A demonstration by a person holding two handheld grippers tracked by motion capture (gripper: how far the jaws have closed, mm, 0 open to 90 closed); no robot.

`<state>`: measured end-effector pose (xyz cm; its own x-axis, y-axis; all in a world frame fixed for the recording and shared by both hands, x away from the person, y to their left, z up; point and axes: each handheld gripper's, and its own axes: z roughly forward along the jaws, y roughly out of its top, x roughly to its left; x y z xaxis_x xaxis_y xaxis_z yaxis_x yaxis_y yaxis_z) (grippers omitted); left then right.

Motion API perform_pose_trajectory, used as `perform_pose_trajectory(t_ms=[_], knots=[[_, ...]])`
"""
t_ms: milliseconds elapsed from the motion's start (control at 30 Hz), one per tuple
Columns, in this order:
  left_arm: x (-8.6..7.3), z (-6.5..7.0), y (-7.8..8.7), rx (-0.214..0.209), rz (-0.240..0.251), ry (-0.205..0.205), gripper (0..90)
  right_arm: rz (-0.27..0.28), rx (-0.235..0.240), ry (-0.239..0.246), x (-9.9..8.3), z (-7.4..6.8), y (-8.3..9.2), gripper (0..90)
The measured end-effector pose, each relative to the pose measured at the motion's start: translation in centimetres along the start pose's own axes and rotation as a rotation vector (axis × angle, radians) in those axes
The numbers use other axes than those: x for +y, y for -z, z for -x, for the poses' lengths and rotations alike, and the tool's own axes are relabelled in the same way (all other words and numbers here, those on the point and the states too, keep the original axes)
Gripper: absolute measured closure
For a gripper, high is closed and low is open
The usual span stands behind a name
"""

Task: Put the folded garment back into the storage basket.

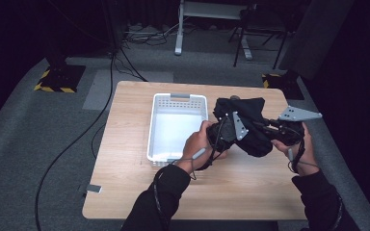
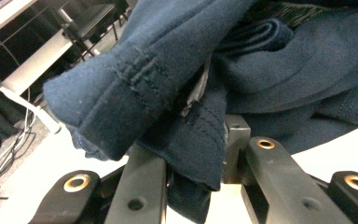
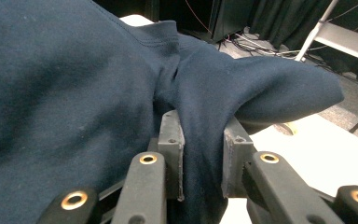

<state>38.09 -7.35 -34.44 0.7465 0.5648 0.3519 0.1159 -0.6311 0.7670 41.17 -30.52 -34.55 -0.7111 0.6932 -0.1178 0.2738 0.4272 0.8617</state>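
A dark navy garment (image 1: 250,126) hung bunched between the two grippers, lifted clear of the counter (image 1: 125,183) just to the right of the white basket (image 1: 177,126). Its long axis ran roughly left to right across the high view, from the left gripper (image 1: 224,131) to the right gripper (image 1: 282,132), with a loose lump of cloth rising toward the far edge of the counter and another sagging below the grippers.

In the left gripper view, the jaws were pinching a stitched hem fold of the garment (image 2: 168,93), the cloth squeezed between the two pads and spilling out above them. In the right gripper view, the jaws likewise clamped a thick fold of the garment (image 3: 98,93), with a rounded flap sticking out to the right of them.

The basket stood empty, its long side running away from the person, with its right wall just beside the left hand (image 1: 197,144). The right hand (image 1: 302,149) was on the far side of the garment from the basket, near the counter's right edge. Beyond the basket, past the counter, cables (image 1: 125,57) trailed over the grey floor (image 1: 29,120) toward a white desk frame (image 1: 179,33).
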Motion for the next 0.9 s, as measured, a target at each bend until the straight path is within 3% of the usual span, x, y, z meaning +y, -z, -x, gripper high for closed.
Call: perform_pose_trajectory(t_ms=[567, 900], knots=[[-1.4, -1.8, 1.8, 0.037, 0.006, 0.037, 76.0, 0.011, 0.028, 0.027, 2.0, -1.4, -1.7, 74.2], [-3.1, -2.8, 3.1, 0.061, -0.004, 0.061, 76.1, 0.013, 0.054, 0.047, 3.1, -2.8, -3.3, 74.2]])
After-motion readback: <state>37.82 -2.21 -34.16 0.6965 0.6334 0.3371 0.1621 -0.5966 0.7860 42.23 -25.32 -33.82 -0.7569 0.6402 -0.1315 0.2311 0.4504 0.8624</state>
